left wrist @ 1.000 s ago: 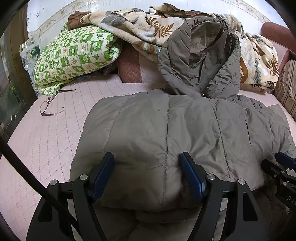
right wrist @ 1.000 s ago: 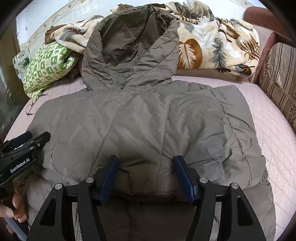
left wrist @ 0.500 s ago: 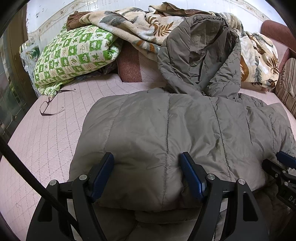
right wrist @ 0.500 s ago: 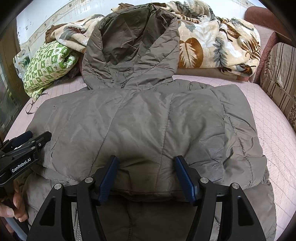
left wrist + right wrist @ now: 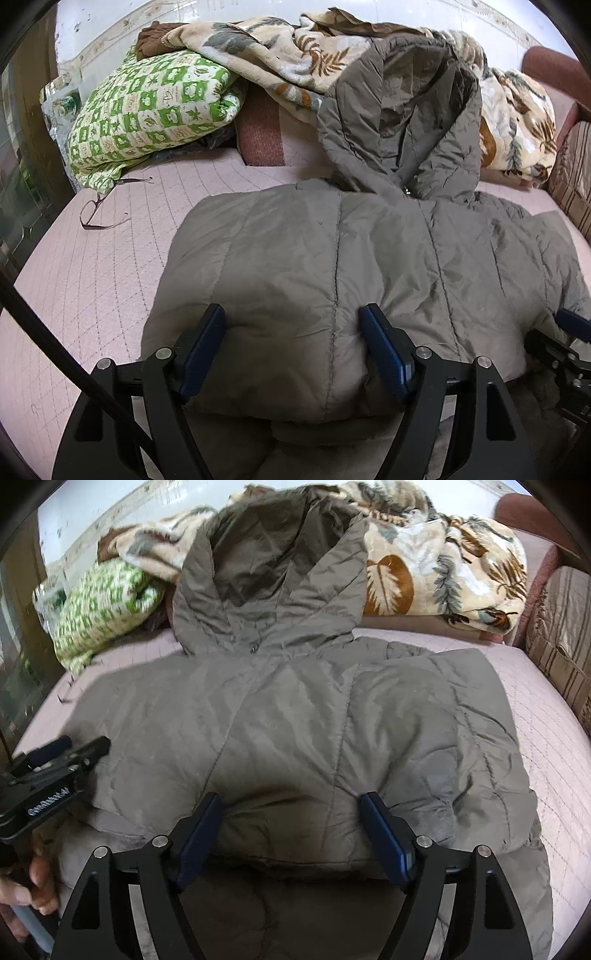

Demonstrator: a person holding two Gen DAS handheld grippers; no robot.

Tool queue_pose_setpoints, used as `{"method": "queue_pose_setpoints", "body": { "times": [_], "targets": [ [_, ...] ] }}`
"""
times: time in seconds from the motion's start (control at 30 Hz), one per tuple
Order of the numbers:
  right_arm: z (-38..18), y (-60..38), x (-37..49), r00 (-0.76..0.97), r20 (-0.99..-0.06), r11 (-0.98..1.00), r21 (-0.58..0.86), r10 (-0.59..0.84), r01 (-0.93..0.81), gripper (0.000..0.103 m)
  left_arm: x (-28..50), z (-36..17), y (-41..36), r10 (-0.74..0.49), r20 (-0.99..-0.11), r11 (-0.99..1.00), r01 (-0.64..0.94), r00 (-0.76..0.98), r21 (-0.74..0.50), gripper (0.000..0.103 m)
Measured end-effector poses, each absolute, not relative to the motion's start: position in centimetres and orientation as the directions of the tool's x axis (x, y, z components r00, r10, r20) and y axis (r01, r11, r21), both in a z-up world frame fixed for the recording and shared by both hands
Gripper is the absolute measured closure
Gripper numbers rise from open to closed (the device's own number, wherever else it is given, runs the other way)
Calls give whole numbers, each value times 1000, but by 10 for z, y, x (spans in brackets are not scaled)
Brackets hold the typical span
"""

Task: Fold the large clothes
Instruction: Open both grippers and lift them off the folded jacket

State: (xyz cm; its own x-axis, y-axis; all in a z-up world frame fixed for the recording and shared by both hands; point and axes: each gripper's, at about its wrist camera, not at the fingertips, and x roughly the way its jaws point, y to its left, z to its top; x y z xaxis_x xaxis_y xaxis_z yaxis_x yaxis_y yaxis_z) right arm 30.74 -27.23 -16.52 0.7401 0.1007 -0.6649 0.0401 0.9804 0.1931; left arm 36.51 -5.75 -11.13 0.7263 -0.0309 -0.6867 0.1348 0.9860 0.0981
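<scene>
Looking along my two grippers, I see a pink quilted bed (image 5: 110, 266) fill both frames, with the grey-brown coat (image 5: 332, 266) spread across its middle and lower half. The coat's lower part is folded up over its body, and the doubled edge lies at the bottom of each view. Its hood (image 5: 273, 576) props against the bedding at the top centre of the right wrist view.

A leaf-print blanket (image 5: 443, 565) is heaped across the top of the frames, behind and beside the hood. A green checked quilt (image 5: 151, 114) sits at the upper left, just beside the blanket. A striped cushion (image 5: 557, 635) stands at the right edge.

My left gripper (image 5: 293, 350) is at the bottom centre of its own view, fingers spread wide to either side of the puffy folded edge, which bulges between them; I cannot tell whether the pads touch the cloth. My right gripper (image 5: 291, 830) is placed the same way at the bottom of its frame, fingers equally wide apart astride the fold. My hand (image 5: 26, 886) shows at the lower left there, around the left gripper's handle.

A thin dark cord (image 5: 99, 210) lies looped on the bed at the left, below the quilt.
</scene>
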Motion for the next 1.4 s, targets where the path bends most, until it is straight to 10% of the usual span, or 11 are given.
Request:
{"method": "queue_pose_setpoints", "body": {
  "times": [0.47,1.4],
  "targets": [
    [-124,-293,168,799,-570,865,482,192,136,21,343,-88,-47,-60,-650,991,124,757,54,28],
    [9,-216,103,861,-438,856,517,257,8,22,329,-62,-22,-142,-628,989,127,765,-70,28]
  ]
}}
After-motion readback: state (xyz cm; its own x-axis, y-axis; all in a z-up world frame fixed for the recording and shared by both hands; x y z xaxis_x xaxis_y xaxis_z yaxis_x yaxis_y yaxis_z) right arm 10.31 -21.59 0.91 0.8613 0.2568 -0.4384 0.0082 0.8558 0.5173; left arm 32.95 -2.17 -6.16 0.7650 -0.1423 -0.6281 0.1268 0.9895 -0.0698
